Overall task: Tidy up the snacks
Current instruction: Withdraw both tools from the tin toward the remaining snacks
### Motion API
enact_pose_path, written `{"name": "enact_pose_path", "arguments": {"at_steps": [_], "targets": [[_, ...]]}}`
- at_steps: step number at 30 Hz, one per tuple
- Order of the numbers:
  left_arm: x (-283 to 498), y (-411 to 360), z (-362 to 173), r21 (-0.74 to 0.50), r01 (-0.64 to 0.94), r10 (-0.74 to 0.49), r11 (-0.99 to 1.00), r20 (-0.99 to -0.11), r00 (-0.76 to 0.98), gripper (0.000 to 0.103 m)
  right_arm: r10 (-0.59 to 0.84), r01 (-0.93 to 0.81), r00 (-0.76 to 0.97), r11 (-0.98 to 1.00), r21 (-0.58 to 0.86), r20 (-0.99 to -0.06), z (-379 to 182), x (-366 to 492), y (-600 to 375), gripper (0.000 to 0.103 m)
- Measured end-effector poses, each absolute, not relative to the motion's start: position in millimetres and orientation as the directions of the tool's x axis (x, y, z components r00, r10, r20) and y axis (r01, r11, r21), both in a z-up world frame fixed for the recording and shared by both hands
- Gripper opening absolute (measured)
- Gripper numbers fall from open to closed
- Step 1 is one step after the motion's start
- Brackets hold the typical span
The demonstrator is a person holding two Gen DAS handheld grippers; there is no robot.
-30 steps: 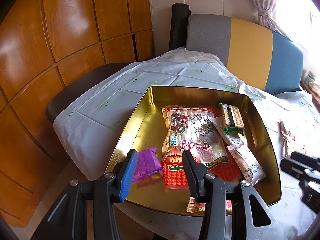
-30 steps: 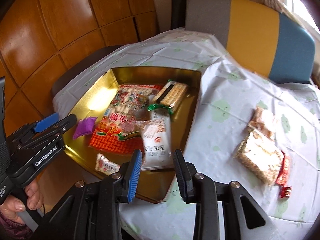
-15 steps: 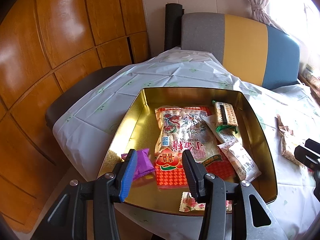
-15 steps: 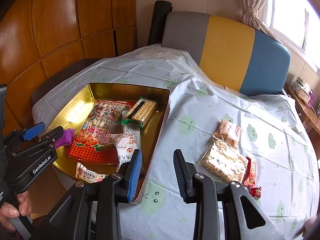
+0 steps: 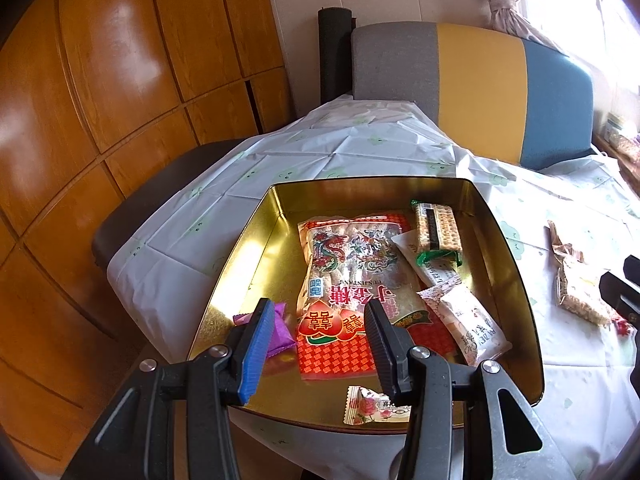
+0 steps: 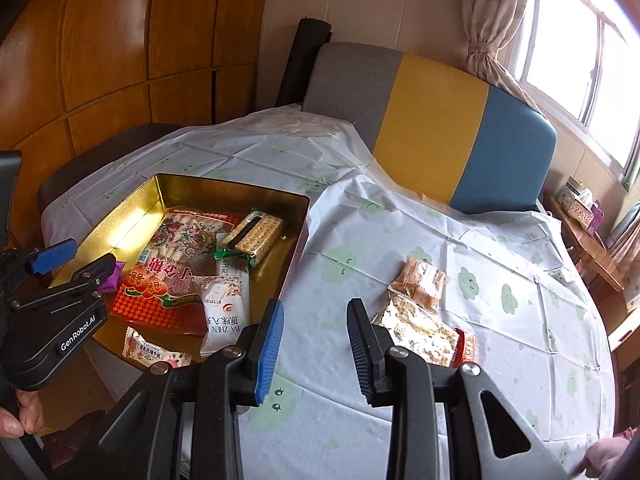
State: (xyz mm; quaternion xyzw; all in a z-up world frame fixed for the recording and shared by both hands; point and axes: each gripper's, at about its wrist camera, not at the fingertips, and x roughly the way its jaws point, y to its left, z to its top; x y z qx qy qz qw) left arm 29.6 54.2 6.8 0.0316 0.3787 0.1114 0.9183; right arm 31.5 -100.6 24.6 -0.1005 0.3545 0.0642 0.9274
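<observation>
Left gripper point(image 5: 316, 344) spread, empty, over the near end of the gold tin point(image 5: 240, 264). Right gripper point(image 6: 314, 344) spread, empty, above the worktop point(image 6: 360, 240) just beside the tin's right wall. Tin holds a red candy bag point(image 5: 352, 280), crackers point(image 5: 436, 226), purple sweet point(image 5: 280, 330). Loose snack packets point(image 6: 420, 308) lie mid-worktop, right of the tin.
</observation>
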Motion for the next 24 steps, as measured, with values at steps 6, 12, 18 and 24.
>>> {"name": "enact_pose_path", "arguments": {"at_steps": [6,12,18,24], "targets": [[33,36,8,0.16,-0.135,0.209,0.978,-0.686,0.697,0.047,0.051,-0.159,0.739,0.982,-0.1,-0.671,25,34,-119,0.033],[39,10,8,0.172,-0.068,0.17,0.983,-0.688,0.705,0.047,-0.019,-0.057,0.75,0.994,-0.094,-0.661,28,39,-157,0.033],[46,-20,14,0.17,0.037,0.092,0.985,-0.69,0.718,0.047,-0.075,0.026,0.733,0.996,-0.082,-0.676,25,48,-202,0.033],[57,-56,17,0.158,0.142,0.012,0.977,-0.706,0.708,0.049,-0.136,0.084,0.636,0.991,-0.107,-0.76,13,68,-267,0.037]]}}
